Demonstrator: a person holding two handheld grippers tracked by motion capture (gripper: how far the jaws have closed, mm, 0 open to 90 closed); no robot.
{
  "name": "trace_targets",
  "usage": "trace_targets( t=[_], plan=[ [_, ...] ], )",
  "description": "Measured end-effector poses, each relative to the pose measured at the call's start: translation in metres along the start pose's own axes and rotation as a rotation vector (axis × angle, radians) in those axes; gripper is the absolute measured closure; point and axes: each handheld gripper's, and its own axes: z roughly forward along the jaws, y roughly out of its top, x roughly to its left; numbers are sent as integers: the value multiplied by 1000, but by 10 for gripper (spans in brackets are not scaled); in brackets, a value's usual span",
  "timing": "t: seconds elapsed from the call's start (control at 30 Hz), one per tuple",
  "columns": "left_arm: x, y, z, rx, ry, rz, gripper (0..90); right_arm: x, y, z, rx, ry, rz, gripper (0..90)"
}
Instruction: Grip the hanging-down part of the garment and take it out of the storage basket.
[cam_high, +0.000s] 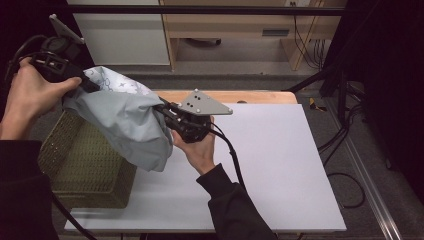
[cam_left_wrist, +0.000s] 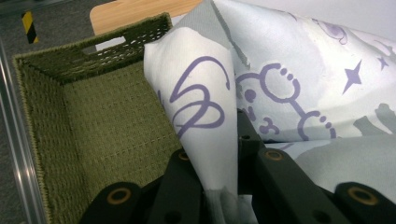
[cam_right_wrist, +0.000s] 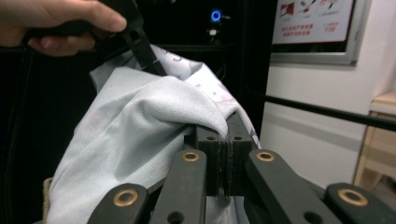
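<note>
A pale grey-blue cloth (cam_high: 127, 122) with purple printed shapes hangs in the air between both grippers, above a green woven basket (cam_high: 80, 160). My left gripper (cam_high: 92, 86) is shut on its upper left edge; in the left gripper view a fold of the cloth (cam_left_wrist: 205, 116) is pinched between the jaws, with the basket (cam_left_wrist: 93, 126) open below. My right gripper (cam_high: 167, 112) is shut on the cloth's right edge; in the right gripper view the cloth (cam_right_wrist: 140, 135) drapes over the closed jaws (cam_right_wrist: 223, 140). The left gripper's black fingers (cam_right_wrist: 142, 49) show far off there.
The basket stands on the left end of a white table top (cam_high: 270, 165), whose right part lies bare. A wooden board edge (cam_high: 235, 96) runs along the back. Cables (cam_high: 235, 165) trail from the right gripper. Furniture and a metal rail (cam_high: 370, 190) lie beyond and beside.
</note>
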Motion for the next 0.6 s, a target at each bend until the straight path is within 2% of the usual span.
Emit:
trace_targets(
  t=[0.1, 0.17, 0.27, 0.37, 0.4, 0.43, 0.47, 0.5, 0.53, 0.57, 0.6],
  plan=[
    [-2, 1, 2, 6, 8, 3, 835, 0, 2, -2, -1, -6, -1, 880],
    [-2, 1, 3, 10, 17, 6, 835, 0, 0, -1, 19, -1, -12, 879],
    [0, 1, 8, 18, 22, 6, 835, -2, -13, 1, 66, 10, -8, 877],
    [1, 1, 11, 21, 21, 6, 835, -5, -23, 3, 82, 11, 12, 876],
    [2, 0, 14, 26, 20, 7, 835, -7, -36, 5, 115, 19, 30, 874],
    [2, 0, 14, 26, 20, 7, 836, -7, -36, 5, 115, 19, 30, 874],
    [2, -1, 18, 27, 13, 6, 836, -7, -54, 9, 154, 24, 45, 873],
    [2, -1, 18, 27, 13, 6, 836, -7, -54, 9, 154, 24, 45, 873],
    [2, -1, 23, 33, 8, 9, 836, -8, -70, 13, 186, 32, 73, 871],
    [2, -1, 23, 33, 8, 9, 836, -8, -70, 13, 186, 32, 73, 871],
    [1, -1, 27, 41, 8, 10, 836, -8, -88, 18, 221, 30, 76, 868]
  ],
)
